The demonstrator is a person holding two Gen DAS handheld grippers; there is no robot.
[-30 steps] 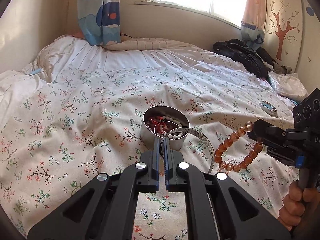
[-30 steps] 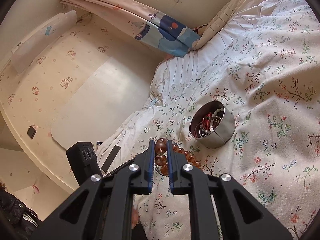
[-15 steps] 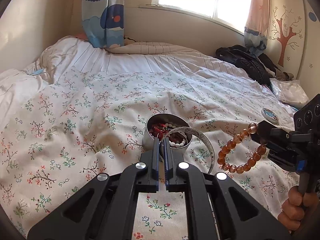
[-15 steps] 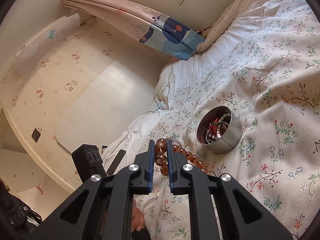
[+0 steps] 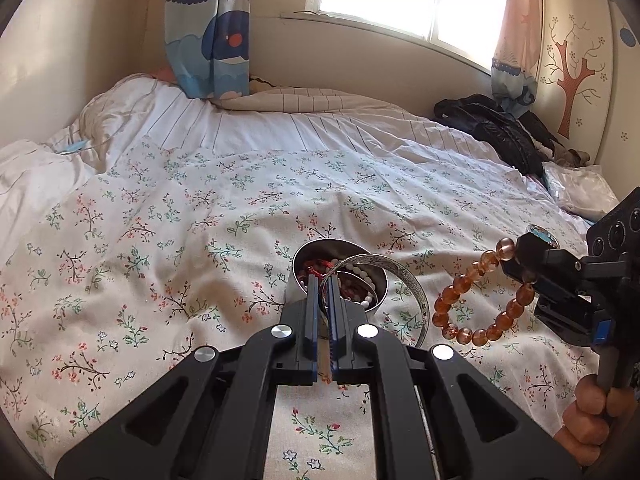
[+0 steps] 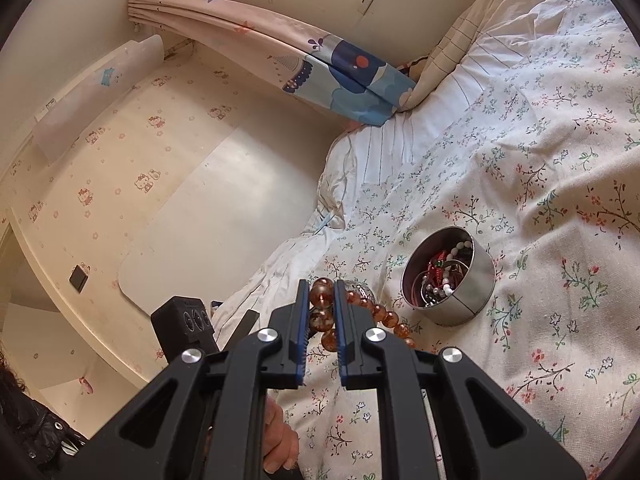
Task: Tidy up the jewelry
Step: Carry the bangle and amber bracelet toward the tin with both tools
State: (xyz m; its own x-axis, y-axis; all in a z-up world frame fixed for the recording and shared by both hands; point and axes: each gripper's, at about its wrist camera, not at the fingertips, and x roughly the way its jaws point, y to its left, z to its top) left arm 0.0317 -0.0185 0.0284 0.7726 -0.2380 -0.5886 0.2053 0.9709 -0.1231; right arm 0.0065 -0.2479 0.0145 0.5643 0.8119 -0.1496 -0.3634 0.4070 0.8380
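Spread across the bed, a floral quilt (image 5: pixel 168 264) serves as the work surface, and on it a round metal tin (image 6: pixel 450 280) is set, already partly filled with red and white beaded pieces. Just in front of the tin, in the left wrist view, an engraved silver bangle (image 5: pixel 394 280) is clenched at its rim by the left gripper (image 5: pixel 322 288), whose jaws are all but closed on the thin metal; the bangle is held tilted, with its far edge overlapping the tin's mouth. Off to the right and clear of the quilt, an amber bead bracelet (image 5: pixel 480 296) is pinched by the right gripper (image 6: pixel 322 300), the jaws clamped on a bead or two while the rest of the loop hangs free. The step in hand is judged to be the dropping of these two pieces into the tin. It is best done one piece at a time: the bangle should be brought flat over the opening before the jaws are parted, since a tilted ring may catch the rim and roll away. The hanging loop of beads should be lowered into the tin before release, so that it is not left draped over the wall. The soft quilt may let the tin tip if it is pressed.
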